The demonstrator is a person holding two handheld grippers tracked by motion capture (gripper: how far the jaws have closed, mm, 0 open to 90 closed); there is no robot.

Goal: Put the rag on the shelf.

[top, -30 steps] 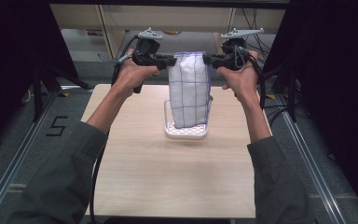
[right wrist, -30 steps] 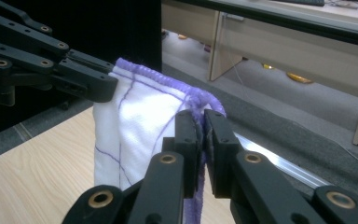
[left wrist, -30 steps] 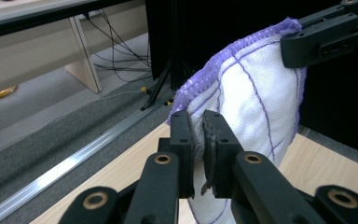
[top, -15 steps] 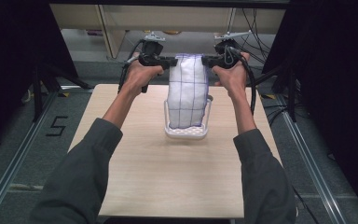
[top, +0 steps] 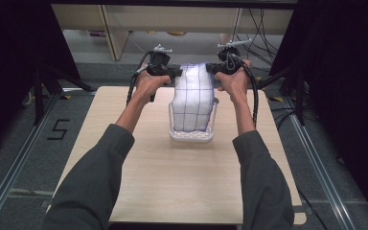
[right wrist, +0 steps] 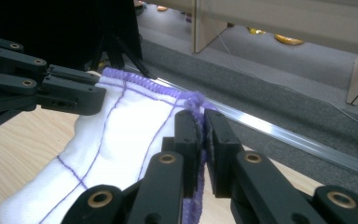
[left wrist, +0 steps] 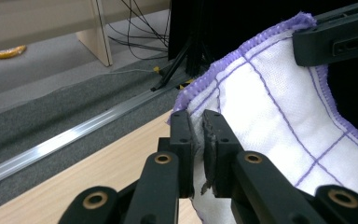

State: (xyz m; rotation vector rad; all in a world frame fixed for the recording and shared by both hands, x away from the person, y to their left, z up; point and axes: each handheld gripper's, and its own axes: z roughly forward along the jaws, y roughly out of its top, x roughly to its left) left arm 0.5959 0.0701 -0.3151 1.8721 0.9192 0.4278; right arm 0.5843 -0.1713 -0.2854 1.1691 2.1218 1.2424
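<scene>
Both grippers are clamped on the same cloth (top: 193, 98), a white one with a purple grid and purple stitched hem. It's stretched between them and hanging down.

Left gripper (top: 176, 73): in the high view at roughly 11 o'clock of the table (top: 124, 182), jaws pinched on the cloth's upper left corner. The left gripper view (left wrist: 196, 140) shows the two pads pressed together with white fabric squeezed in the slot and the purple edge running off toward 1 o'clock. The other gripper's jaw sits at the top right of that view, on the far corner.

Right gripper (top: 212, 68): about 1 o'clock of the table, jaws pinched on the upper right corner. The right gripper view (right wrist: 200, 135) shows the hem caught between the pads and the cloth (right wrist: 112, 154) falling away toward 8 o'clock. The left gripper's black linkage is at 9 o'clock in that view, on the opposite corner.

The top edge spans the two grippers, roughly level. The lower part drapes into a white wire basket (top: 174, 129) at the middle of the table's far half. The bottom of the cloth is inside the basket; can't tell whether it touches the floor of it.

Hands (top: 148, 84) wrap both grips, and grey sleeves (top: 91, 182) come in from 6 o'clock.
</scene>
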